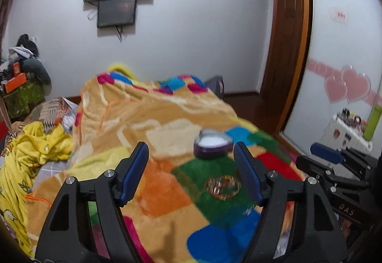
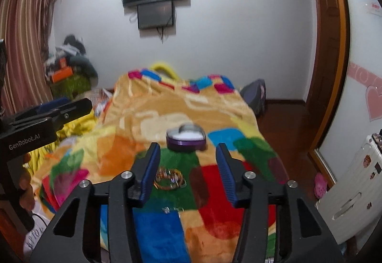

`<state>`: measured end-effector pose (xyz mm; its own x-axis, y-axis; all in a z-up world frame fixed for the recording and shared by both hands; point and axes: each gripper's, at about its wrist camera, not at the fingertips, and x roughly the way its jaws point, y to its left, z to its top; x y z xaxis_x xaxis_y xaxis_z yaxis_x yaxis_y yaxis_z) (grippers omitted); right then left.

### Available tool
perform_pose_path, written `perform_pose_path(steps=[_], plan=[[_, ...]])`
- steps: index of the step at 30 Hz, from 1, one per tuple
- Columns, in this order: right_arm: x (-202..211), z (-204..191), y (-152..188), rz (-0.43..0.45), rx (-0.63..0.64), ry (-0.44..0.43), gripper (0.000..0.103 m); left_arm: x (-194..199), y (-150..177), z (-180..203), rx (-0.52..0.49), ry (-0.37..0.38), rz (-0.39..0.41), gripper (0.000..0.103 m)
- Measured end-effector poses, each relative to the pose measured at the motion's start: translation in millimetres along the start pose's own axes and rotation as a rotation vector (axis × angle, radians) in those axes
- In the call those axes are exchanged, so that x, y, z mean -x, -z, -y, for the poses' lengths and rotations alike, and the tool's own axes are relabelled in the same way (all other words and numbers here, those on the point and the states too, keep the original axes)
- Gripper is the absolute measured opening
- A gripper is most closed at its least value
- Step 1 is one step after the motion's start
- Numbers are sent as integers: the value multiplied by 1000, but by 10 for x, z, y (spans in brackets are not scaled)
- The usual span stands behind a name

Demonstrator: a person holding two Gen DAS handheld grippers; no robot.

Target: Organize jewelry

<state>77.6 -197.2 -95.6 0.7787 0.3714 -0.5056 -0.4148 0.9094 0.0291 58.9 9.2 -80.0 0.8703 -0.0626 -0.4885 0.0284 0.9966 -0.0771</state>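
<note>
A patchwork fleece blanket point(image 2: 152, 107) covered the bed, and on it, over a green square, sat a purple heart-shaped jewelry box point(image 2: 186, 138) with its white-lined interior showing and no lid in view. Nearer the cameras, on the same green patch, lay a small cluster of gold-toned bangles point(image 2: 170, 179), flat and overlapping; a tiny glinting piece point(image 2: 167, 210), too blurred to identify, rested closer still.

Both tools hovered above the blanket with nothing held. The left gripper point(image 1: 191, 167) stood spread wide, the bangles just inside its right-hand finger; the right gripper point(image 2: 187, 167) stood equally wide, the bangles just beside its left-hand finger.

The step in hand appeared to be the first pick. It would likely go best with one gripper centered over the bangles, lowered until one finger slipped inside the rings and the other outside, pinching the rims gently so the soft pile was not caught.

The rings had no real long axis, though the cluster spread slightly side to side. The box's heart point seemed to aim right, its lobes left; blur left this uncertain.
</note>
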Motion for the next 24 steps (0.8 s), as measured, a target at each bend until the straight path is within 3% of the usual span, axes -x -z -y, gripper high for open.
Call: perform_pose_path(steps=[4,10,14,24], plan=[[-114,19,122,-74,30,-19,43,-242,177,-19,-32,-3,-99,73],[-335,49,315,-187,36,-75,42,-426,347,-99,-33,-1,-178,73],[-457,72,432,-264,10,-130,33,-523,418,-133,-27,7,-219,72],[-695,-70,606,-361,54,-195,15,-708,519,-80,-30,69,-304,50]])
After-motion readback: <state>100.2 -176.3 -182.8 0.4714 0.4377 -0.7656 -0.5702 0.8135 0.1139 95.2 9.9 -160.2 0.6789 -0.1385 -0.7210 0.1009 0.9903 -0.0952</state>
